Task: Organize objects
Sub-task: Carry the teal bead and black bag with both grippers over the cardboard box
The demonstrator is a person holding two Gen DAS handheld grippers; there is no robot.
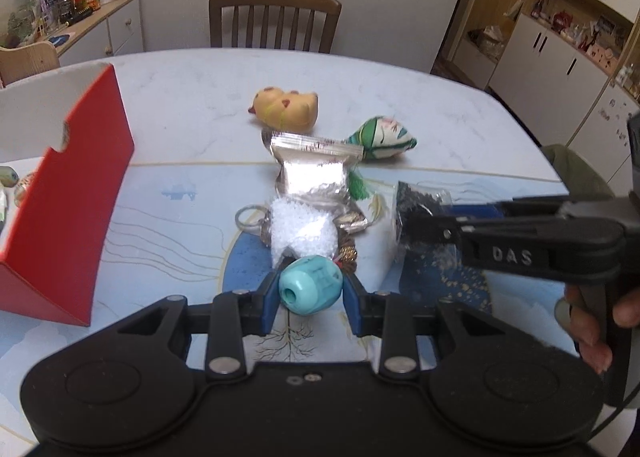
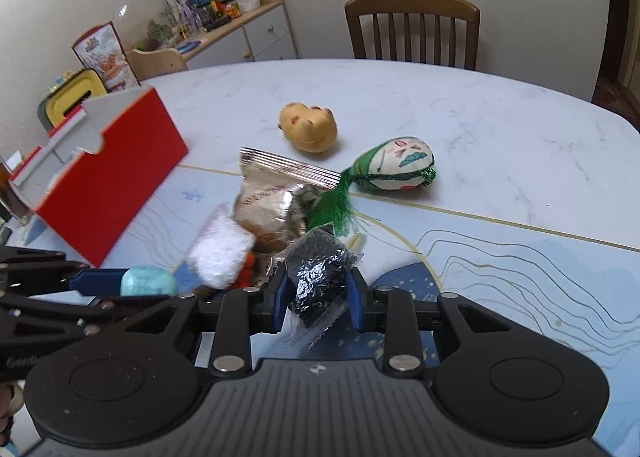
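Turquoise bead (image 1: 310, 284): hard, smooth, rounded, likely slippery; clamped across its middle in left claw (image 1: 311, 291), above worktop (image 1: 420, 105). Black bead packet (image 2: 318, 277): light, crinkly, soft; pinched in right claw (image 2: 318, 299). Red box (image 1: 76, 217) near left.

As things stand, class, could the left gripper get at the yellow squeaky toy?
Probably not yet: the left gripper is shut on a turquoise bead, and a silver foil packet lies between it and the yellow toy.
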